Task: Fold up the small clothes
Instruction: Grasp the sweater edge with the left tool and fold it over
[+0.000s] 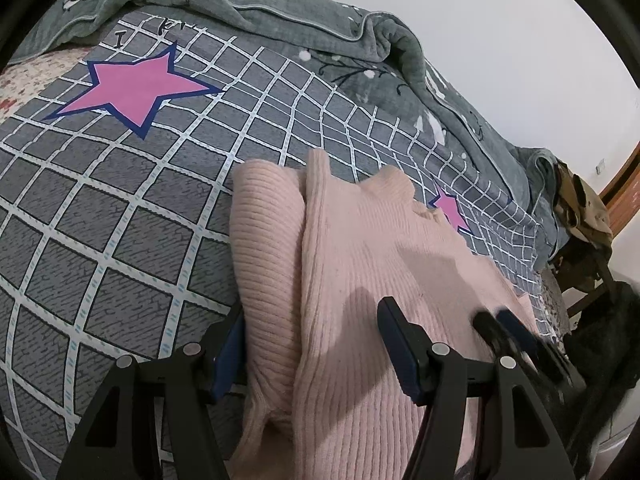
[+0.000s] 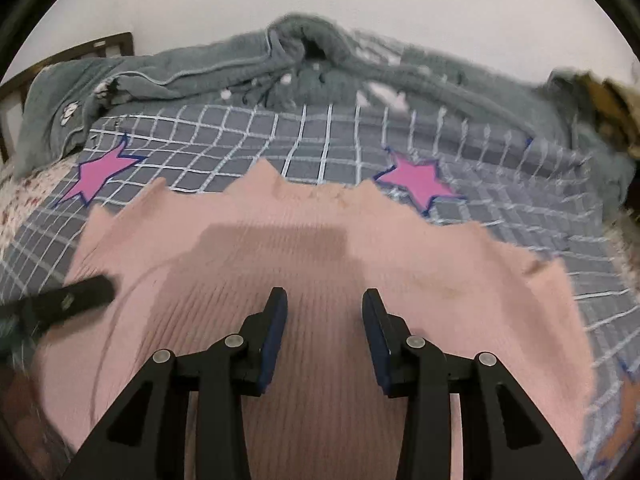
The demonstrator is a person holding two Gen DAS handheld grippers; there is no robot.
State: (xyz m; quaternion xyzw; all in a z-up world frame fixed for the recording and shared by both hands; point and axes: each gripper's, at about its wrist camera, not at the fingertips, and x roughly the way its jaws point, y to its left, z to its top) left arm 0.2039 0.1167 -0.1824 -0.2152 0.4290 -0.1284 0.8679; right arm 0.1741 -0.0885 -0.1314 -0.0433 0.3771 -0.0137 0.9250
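Sweater (image 1: 360, 280) – pink, ribbed – fills each frame's lower centre on the checked bedsheet (image 1: 120, 220); left gripper (image 1: 312, 320) and right gripper (image 2: 325, 304) gape wide, holding nothing.

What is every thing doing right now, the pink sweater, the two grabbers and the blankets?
pink sweater: lying on the bed, left side folded over.
left gripper: open, straddling the sweater's folded edge.
right gripper: open, over the sweater, holding nothing.
checked sheet: spread flat.
grey blanket: bunched up at the back.
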